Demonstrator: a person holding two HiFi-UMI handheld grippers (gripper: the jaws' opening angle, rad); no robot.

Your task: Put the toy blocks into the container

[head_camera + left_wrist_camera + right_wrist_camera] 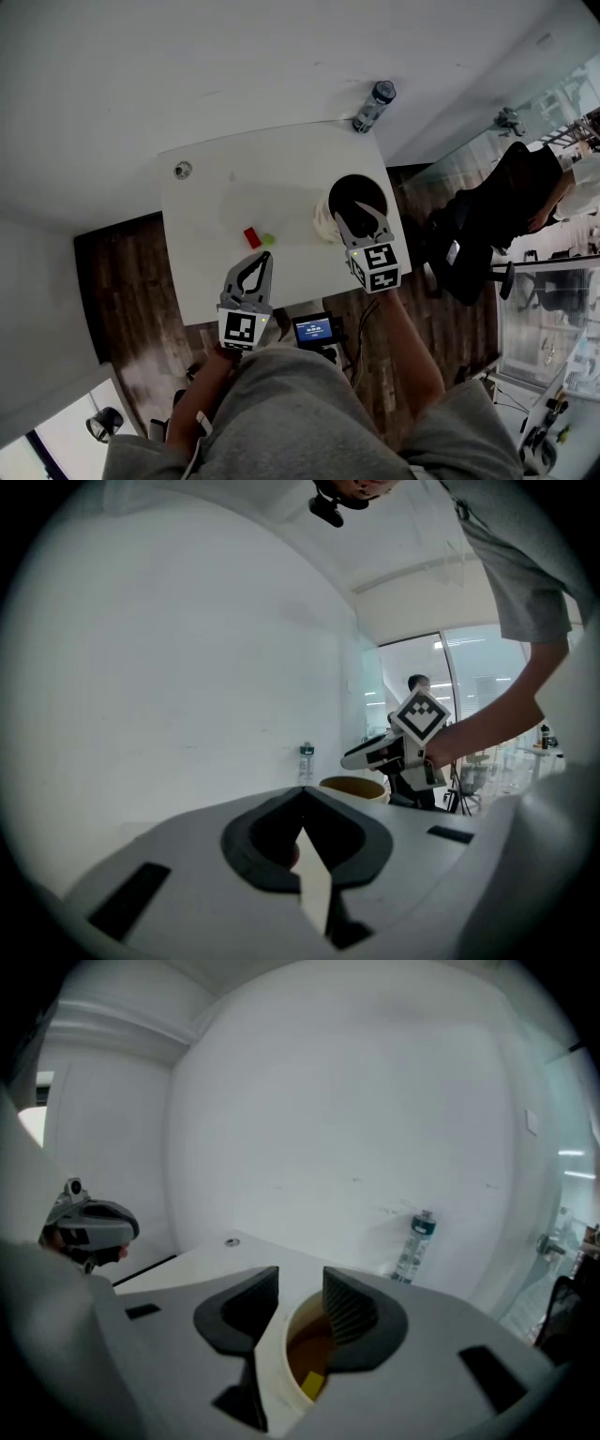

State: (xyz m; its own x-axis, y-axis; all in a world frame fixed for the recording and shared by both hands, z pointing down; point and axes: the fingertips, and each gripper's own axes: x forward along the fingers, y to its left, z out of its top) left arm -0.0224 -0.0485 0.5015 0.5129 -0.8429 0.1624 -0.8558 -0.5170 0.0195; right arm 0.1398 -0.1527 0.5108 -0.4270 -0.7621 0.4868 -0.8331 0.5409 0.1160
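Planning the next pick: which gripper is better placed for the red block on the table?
Likely left. The left gripper sits just short of the red block; the right gripper hangs open over the container, farther away.

Office, with glass partitions [548,112] and swivel chairs [473,246].

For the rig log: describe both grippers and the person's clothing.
The left gripper and the right gripper: light grey bodies, dark jaw pads, a white cube with black square markers each. Grey short-sleeved shirt.
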